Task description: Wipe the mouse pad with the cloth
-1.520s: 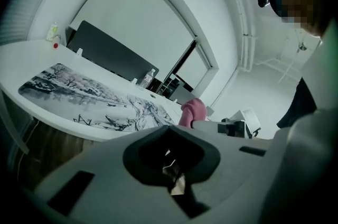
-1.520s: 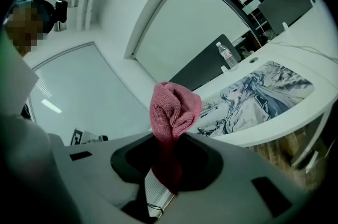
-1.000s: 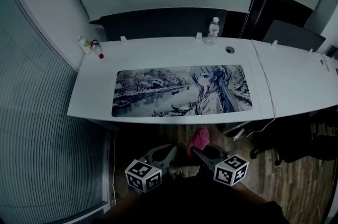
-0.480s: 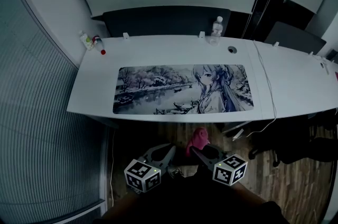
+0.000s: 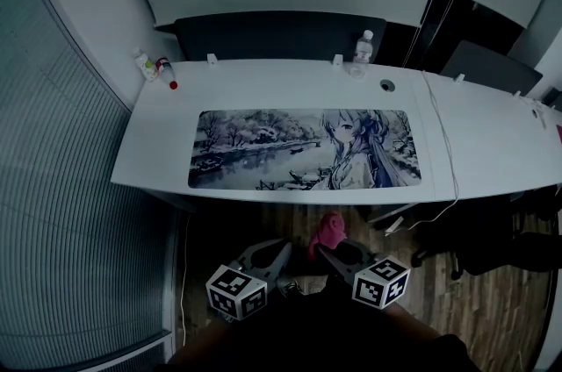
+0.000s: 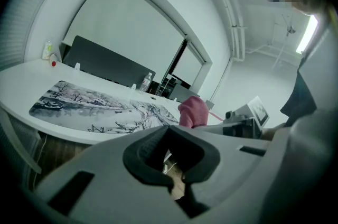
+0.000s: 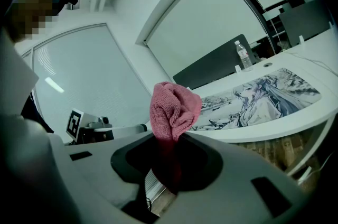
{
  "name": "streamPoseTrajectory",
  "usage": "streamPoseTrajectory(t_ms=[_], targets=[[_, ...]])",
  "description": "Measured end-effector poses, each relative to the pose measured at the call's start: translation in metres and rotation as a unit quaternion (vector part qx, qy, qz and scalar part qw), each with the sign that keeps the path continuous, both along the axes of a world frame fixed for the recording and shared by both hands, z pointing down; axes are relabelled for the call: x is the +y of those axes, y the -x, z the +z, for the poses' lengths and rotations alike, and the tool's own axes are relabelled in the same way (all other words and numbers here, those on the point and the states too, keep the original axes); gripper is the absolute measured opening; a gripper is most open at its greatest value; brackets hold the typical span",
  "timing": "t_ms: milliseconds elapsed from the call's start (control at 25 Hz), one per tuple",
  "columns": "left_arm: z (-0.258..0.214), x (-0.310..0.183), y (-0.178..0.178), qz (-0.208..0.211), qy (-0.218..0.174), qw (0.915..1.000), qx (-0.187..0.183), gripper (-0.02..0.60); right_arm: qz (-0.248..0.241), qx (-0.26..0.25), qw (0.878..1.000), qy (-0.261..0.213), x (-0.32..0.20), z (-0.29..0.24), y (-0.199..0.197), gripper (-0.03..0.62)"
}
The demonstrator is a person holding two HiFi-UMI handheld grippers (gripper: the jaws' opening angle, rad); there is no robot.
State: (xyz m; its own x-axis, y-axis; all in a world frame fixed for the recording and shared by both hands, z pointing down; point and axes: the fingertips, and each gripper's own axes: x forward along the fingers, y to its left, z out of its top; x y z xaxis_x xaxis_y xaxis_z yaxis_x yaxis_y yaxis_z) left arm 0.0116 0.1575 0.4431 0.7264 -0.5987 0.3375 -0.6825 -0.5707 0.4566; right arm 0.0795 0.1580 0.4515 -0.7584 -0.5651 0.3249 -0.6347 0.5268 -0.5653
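barely anything moved: right tool (image 5: 323,253) held low before the desk (image 5: 263,89), pinching the cloth (image 5: 331,229); left tool (image 5: 281,253) beside it, closed.

Head view: we look steeply down on the desk (image 5: 263,89) from well back; both gripper views face it low, sharing the mouse pad (image 5: 303,148).
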Motion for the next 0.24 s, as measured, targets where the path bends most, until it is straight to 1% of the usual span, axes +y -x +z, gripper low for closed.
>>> streamPoseTrajectory(t_ms=[240], targets=[[0.0015,0.0011,-0.003,0.002,0.001,1.0,-0.001,0.005,0.0,-0.001,1.0,0.0,0.0007,0.0012,-0.0018,0.112]])
